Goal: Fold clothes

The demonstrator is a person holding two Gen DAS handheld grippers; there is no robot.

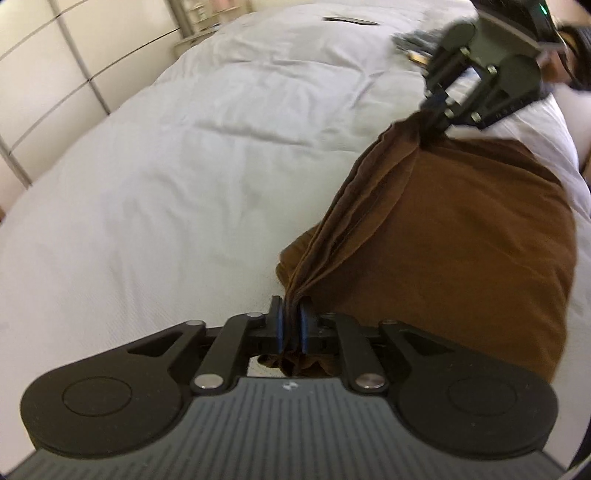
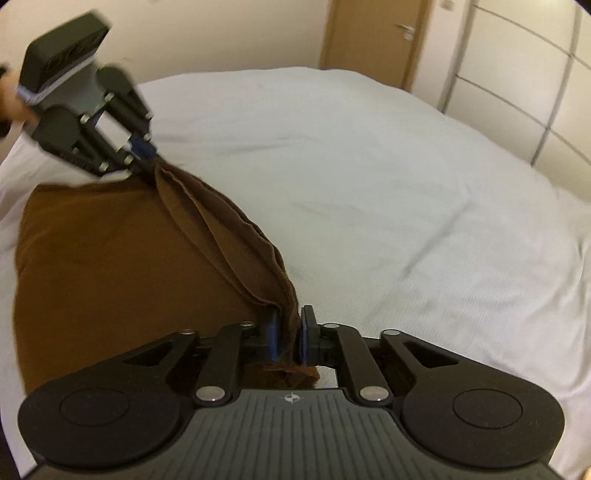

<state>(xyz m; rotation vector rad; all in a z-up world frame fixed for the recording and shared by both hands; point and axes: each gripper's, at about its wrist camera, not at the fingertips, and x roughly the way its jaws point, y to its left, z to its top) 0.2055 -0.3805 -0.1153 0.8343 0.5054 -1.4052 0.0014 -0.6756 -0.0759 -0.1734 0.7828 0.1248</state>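
A brown garment [image 1: 461, 236] hangs over the white bed, its top edge stretched between both grippers and bunched into pleats. My left gripper [image 1: 290, 325] is shut on one end of that edge, with cloth poking out behind the blue pads. My right gripper [image 2: 288, 334] is shut on the other end. In the left wrist view the right gripper [image 1: 437, 105] shows at the upper right, pinching the cloth. The right wrist view has the left gripper [image 2: 146, 155] at the upper left, also pinching it. The rest of the brown garment [image 2: 110, 266] drapes down onto the bed.
A white bedspread [image 1: 184, 166] covers the wide bed [image 2: 406, 184]. White wardrobe panels [image 1: 48, 74] stand beyond one side, and a wooden door [image 2: 376, 37] is past the far end. A dark flat object [image 1: 349, 20] lies far off on the bed. A hand [image 2: 14, 107] holds the left gripper.
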